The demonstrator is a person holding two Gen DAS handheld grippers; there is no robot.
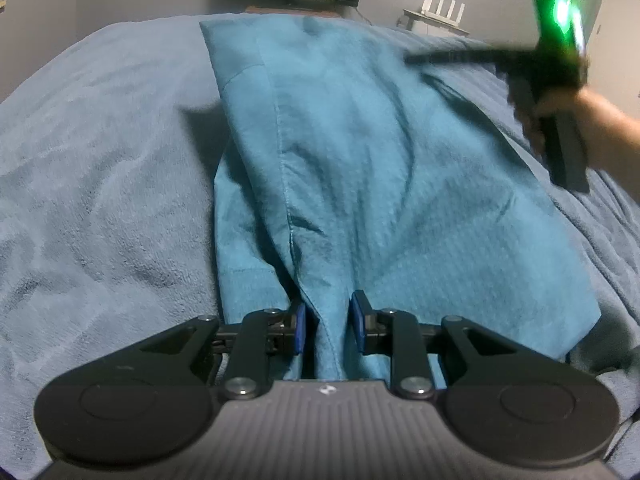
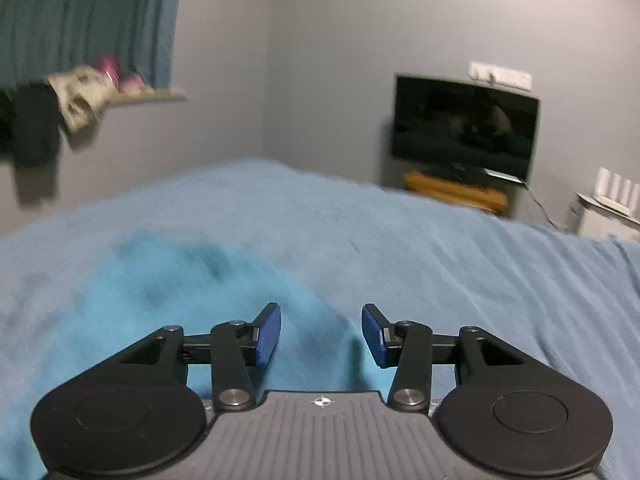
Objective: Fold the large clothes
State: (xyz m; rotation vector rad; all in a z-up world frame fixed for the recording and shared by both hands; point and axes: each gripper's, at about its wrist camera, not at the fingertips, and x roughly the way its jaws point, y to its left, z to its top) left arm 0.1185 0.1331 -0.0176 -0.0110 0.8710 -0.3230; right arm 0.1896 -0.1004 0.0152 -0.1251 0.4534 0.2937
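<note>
A large teal garment [image 1: 360, 140] lies lengthwise on the light blue blanket [image 1: 100, 160] of a bed, with a stitched seam running down its middle. My left gripper [image 1: 330, 312] is shut on a raised fold at the garment's near edge, and the cloth is pinched between the blue pads [image 1: 301, 328]. My right gripper [image 1: 416, 59], blurred and held by a hand [image 1: 560, 108], hovers over the garment's far right side. In the right wrist view the right gripper [image 2: 321, 320] is open, with the teal garment [image 2: 180, 280] lying blurred beneath and nothing between the pads.
A dark TV [image 2: 464, 128] on a wooden stand [image 2: 452, 192] is past the bed's far end. A white router [image 2: 616, 186] sits on a small unit at right. A shelf [image 2: 152, 94] with items, dark hanging clothes [image 2: 32, 132] and a teal curtain [image 2: 88, 16] are on the left wall.
</note>
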